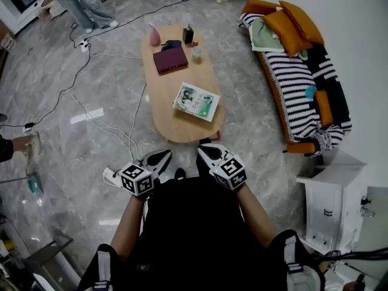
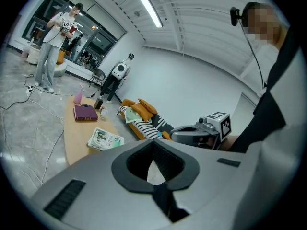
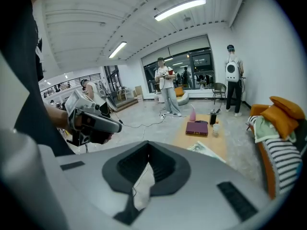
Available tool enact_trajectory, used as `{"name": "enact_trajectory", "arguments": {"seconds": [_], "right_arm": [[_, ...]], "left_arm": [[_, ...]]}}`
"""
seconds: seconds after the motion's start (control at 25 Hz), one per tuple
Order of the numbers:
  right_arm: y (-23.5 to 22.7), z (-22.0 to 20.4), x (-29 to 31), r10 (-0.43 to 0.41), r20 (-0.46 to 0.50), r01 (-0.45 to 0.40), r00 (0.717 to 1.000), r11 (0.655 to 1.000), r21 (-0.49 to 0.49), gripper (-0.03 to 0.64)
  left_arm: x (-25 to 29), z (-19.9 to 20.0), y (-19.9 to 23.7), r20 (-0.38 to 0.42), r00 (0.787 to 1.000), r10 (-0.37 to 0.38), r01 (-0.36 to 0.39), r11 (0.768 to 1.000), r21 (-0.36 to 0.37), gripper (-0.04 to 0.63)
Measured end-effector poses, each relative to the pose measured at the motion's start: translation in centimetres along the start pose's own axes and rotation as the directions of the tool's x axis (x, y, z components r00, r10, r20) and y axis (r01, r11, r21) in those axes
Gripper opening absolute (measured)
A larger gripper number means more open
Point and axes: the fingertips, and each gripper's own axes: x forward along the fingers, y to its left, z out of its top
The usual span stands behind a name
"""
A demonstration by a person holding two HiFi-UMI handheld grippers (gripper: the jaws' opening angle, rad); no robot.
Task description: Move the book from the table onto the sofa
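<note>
Books: an illustrated book (image 1: 196,101) lies flat and askew at the near end of the table (image 1: 163,96); a maroon book (image 1: 170,59) lies flat at the far end.
Hands: held side by side close to the body, short of the table's near end, marker cubes up.
Left gripper (image 1: 162,157): angled slightly down towards the table, jaws pressed together, empty.
Right gripper (image 1: 206,154): likewise, jaws together, empty.
Table: long oval, pale wood.
Sofa (image 1: 297,83): right of the table, striped black-and-white throw, orange cushions (image 1: 291,20).
Far end: pink vase (image 1: 154,35), dark bottle (image 1: 188,35), cup (image 1: 197,53).
Floor: glossy grey marble; cables (image 1: 103,126) trail left of the table.
Between table and sofa: a strip of floor.
</note>
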Motion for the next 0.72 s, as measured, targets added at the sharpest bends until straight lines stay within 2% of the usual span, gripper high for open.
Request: {"name": "enact_trajectory", "arguments": {"seconds": [0.44, 0.72], "right_arm": [[-5.6, 0.4, 1.7, 0.078, -0.049, -0.078, 0.996, 0.997, 0.0, 0.008], [-9.8, 0.8, 2.7, 0.146, -0.07, -0.145, 0.987, 0.989, 0.011, 0.008]], "left_arm": [[4.0, 1.7, 1.3, 0.003, 0.998, 0.069, -0.069, 0.996, -0.05, 0.011], [7.6, 2.8, 1.4, -0.022, 0.994, 0.111, -0.112, 0.991, -0.073, 0.011]]}}
